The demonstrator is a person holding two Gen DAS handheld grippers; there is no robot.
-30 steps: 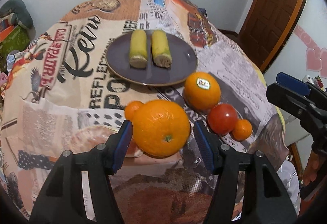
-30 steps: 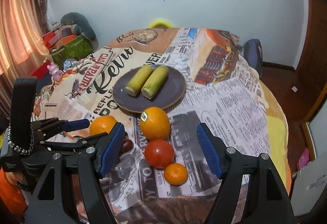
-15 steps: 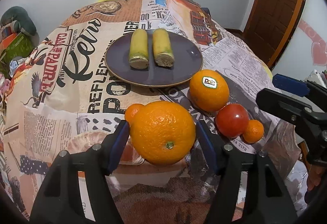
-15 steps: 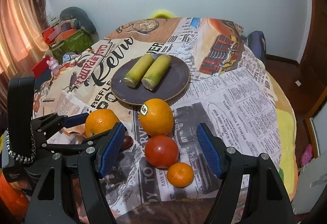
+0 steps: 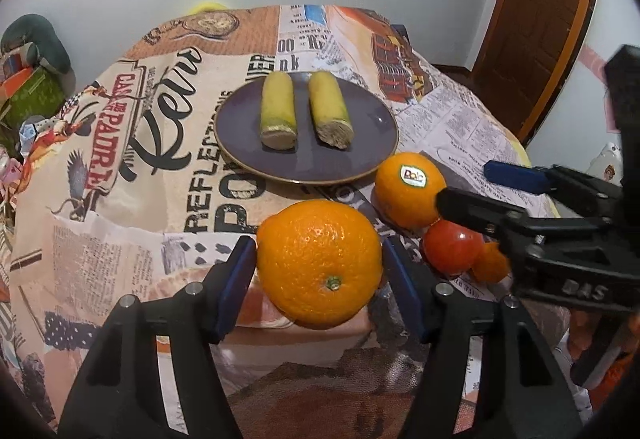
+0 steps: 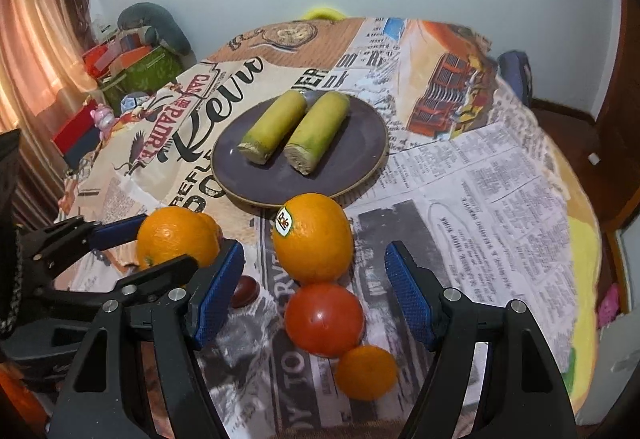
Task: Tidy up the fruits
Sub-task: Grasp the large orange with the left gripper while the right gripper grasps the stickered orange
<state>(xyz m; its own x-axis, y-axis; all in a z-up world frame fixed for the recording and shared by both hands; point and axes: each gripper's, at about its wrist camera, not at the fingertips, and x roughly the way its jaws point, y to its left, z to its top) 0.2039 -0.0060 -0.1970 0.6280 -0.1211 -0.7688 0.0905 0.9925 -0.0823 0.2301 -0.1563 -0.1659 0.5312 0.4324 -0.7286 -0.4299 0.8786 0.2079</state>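
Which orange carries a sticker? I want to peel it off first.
The orange beside the plate, behind the tomato. The orange in the left gripper shows none.

My left claw (image 5: 320,279) has closed on the big orange (image 5: 319,263): a second ago there were gaps on both sides, and now both blue pads touch its skin. The orange has come up off the counter (image 5: 120,239) and hides the small orange that showed at its left. My right claw (image 6: 314,291) has come down and forward over the fruit row, so the tomato (image 6: 324,319) that lay ahead of it now sits between its open pads, untouched. From my left view, that claw now reaches in across the tomato and the tangerine (image 5: 490,265).
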